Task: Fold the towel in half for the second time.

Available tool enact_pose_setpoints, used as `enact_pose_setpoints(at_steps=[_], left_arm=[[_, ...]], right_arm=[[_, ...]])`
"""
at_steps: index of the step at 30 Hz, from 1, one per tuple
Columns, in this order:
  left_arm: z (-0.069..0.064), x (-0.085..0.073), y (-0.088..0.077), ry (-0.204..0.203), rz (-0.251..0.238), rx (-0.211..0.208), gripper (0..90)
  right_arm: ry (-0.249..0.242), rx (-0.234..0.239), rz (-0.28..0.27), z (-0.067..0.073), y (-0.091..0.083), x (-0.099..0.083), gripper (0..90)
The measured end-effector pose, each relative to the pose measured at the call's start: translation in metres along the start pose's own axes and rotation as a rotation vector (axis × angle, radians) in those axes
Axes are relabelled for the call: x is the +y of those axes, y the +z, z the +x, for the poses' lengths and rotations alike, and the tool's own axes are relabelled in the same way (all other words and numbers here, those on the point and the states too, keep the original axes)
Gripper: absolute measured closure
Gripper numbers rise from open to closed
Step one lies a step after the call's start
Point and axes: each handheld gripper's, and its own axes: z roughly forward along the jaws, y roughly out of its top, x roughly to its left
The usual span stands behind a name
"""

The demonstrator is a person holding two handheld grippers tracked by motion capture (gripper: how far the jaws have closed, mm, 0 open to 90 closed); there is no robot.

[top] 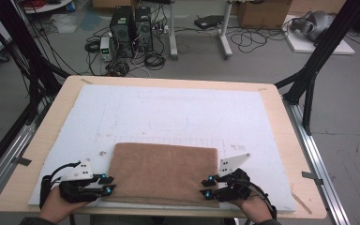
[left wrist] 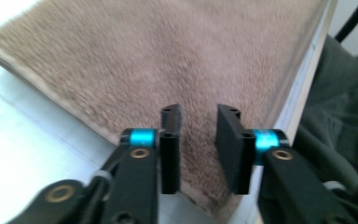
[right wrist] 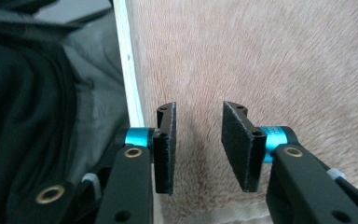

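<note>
My left tongs [left wrist: 198,140] and right tongs [right wrist: 198,140] part-open over towel [top: 164,171], bottom centre, gripping nothing. Risk: pinching top layer only, uneven lift.

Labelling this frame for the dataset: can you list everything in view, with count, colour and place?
towel: 1, brown, folded flat, near edge of the mat
mat: 1, white, covers most of the table
table: 1, light wood, centre
computer towers: 2, black, floor beyond the table
cardboard box: 1, brown, floor, far right
left gripper: 1, black with blue accents, at the towel's left end, fingers apart over the towel
right gripper: 1, same colours, at the towel's right end, fingers apart
hands: 2, bottom edge
</note>
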Motion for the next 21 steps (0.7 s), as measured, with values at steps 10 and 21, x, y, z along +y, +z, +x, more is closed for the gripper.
enact_pose_setpoints(at_steps=[10, 21], left_arm=[[0.026, 0.018, 0.003, -0.051, -0.064, 0.077, 53.0], [0.069, 0.038, 0.021, -0.132, -0.110, 0.183, 47.3]], right_arm=[[0.029, -0.145, -0.056, -0.033, -0.017, 0.016, 47.2], [0.103, -0.257, -0.077, -0.077, -0.012, 0.024, 34.8]])
